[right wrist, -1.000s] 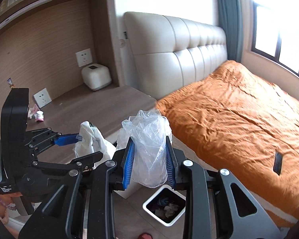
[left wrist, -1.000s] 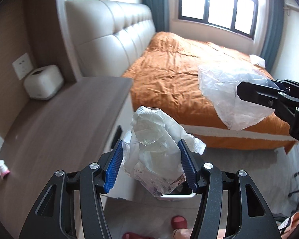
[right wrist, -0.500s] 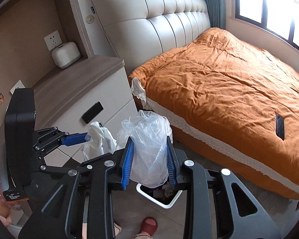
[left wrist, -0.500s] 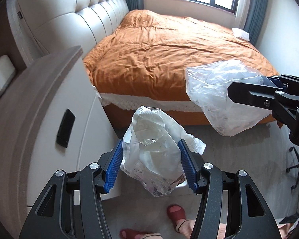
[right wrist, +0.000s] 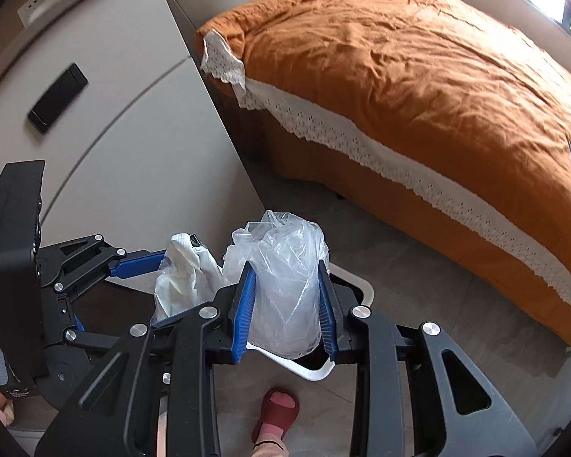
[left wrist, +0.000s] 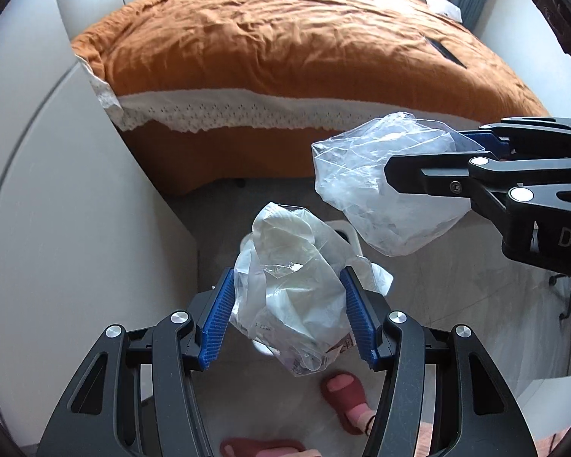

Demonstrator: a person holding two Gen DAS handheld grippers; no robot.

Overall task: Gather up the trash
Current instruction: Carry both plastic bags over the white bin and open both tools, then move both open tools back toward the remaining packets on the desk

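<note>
Right now we carry two pieces of trash over the white bin [right wrist: 356, 288] on the floor beside the bed [right wrist: 418, 76] — a crumpled whitish bag [left wrist: 293, 297] clamped between the blue pads of our left gripper [left wrist: 291, 318], and a clear plastic bag [right wrist: 285, 285] between the pads of our right gripper [right wrist: 285, 304]. Our right jaws are opening with that bag between them, pads at its sides. Both grippers point steeply down so the bags should fall inside the rim — not onto the floor or our red slippers [right wrist: 276, 415].
</note>
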